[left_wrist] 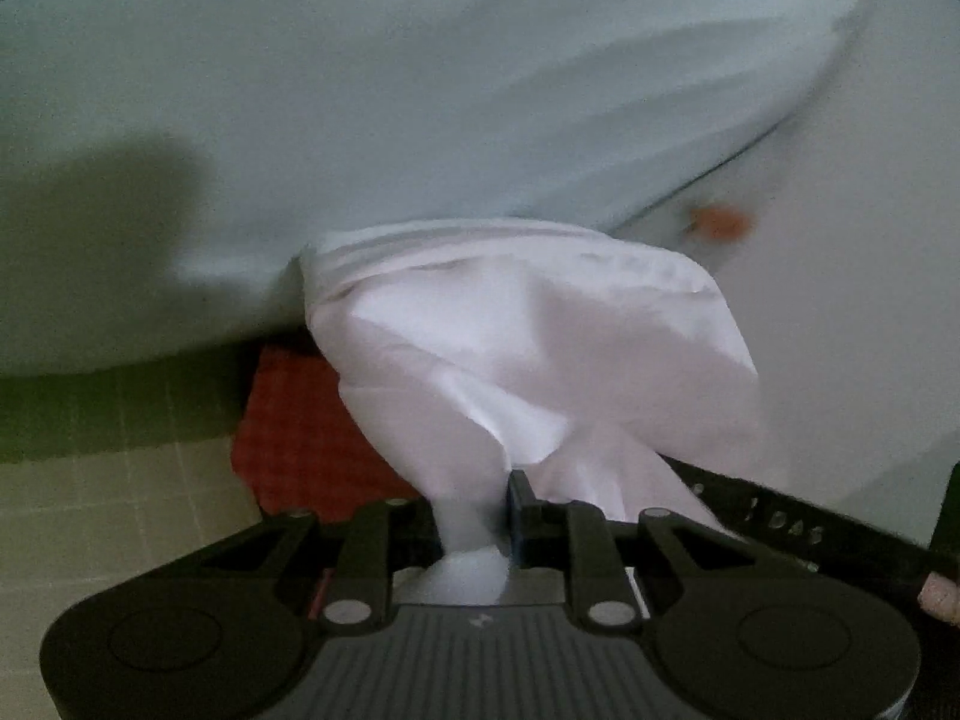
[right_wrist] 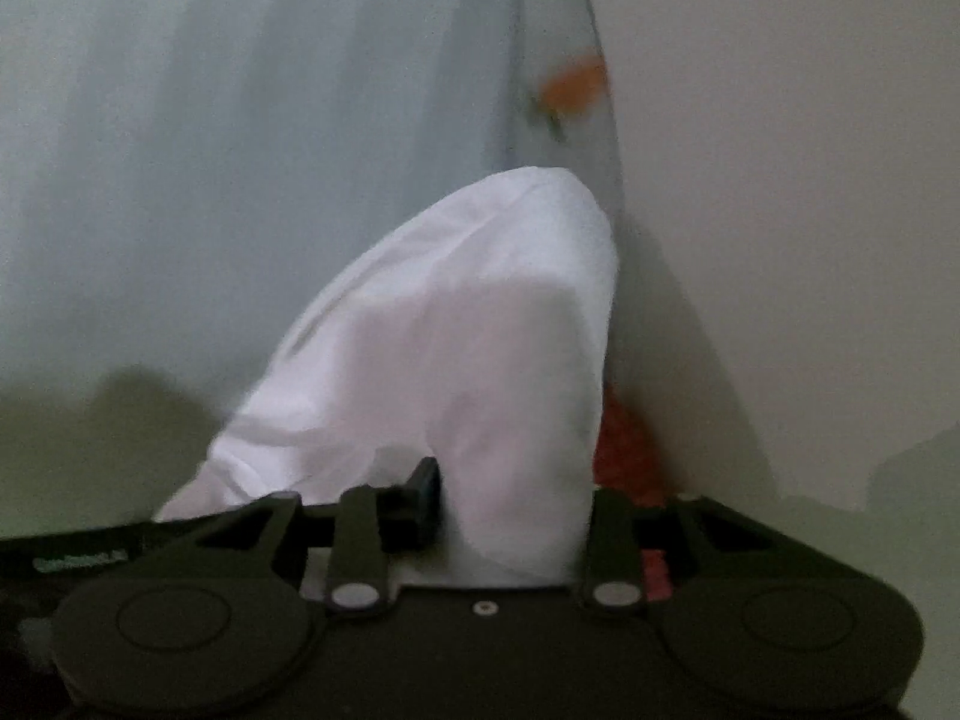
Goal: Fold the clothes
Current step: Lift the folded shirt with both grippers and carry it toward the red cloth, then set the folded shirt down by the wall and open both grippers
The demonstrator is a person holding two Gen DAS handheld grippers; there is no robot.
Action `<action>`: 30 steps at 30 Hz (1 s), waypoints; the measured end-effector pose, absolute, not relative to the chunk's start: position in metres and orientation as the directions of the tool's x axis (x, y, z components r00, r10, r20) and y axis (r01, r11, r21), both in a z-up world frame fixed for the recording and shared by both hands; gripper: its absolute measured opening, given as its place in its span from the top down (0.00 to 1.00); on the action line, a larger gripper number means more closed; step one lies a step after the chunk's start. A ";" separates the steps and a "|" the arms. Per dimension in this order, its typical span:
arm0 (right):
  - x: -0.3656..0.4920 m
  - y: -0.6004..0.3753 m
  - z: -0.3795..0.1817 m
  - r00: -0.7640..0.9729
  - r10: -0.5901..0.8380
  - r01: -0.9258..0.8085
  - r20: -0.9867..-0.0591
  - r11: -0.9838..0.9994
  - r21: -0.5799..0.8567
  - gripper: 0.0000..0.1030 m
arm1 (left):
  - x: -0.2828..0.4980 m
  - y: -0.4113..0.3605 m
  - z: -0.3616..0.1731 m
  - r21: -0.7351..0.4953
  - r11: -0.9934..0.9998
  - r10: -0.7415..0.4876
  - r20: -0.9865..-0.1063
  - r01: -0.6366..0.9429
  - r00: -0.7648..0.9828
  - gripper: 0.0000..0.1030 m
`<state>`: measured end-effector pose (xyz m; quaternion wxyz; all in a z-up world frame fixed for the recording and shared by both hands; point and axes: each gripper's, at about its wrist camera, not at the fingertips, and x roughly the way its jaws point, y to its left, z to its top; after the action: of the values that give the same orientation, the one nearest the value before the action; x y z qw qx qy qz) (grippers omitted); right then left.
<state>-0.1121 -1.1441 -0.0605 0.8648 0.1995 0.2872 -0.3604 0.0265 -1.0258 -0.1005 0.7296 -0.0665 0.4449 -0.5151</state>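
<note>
A white garment (left_wrist: 516, 348) is bunched between the fingers of my left gripper (left_wrist: 477, 516), which is shut on it. The cloth runs away from the gripper onto a pale blue-white sheet (left_wrist: 360, 90). In the right wrist view the same white garment (right_wrist: 480, 330) drapes over my right gripper (right_wrist: 510, 510), which is shut on it; the cloth hides its right finger. The garment hangs lifted from both grips.
A red cloth (left_wrist: 300, 420) lies under the garment, seen also in the right wrist view (right_wrist: 624, 450). An orange mark (left_wrist: 720, 222) shows on the pale surface. Beige tiled floor (left_wrist: 120, 510) is at lower left. The other gripper's black body (left_wrist: 780, 522) is close on the right.
</note>
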 end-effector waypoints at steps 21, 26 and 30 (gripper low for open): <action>-0.114 -1.097 -0.071 0.392 -0.749 0.851 -0.534 0.516 -0.098 0.01 | -0.002 -0.974 -0.082 -0.262 0.432 -0.770 -0.606 0.863 0.201 0.15; -0.163 -1.027 -0.040 0.417 -0.766 0.864 -0.490 0.501 -0.046 0.01 | -0.026 -0.914 -0.049 -0.192 0.431 -0.761 -0.602 0.882 0.241 0.06; -0.195 -0.975 -0.028 0.421 -0.764 0.870 -0.489 0.492 -0.021 0.01 | -0.051 -0.853 -0.025 -0.176 0.415 -0.772 -0.588 0.893 0.243 0.02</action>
<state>-0.1955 -0.9751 -0.0281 0.8344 0.1188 0.2235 -0.4896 -0.0506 -0.8527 -0.0253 0.7822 0.0980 0.3092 -0.5320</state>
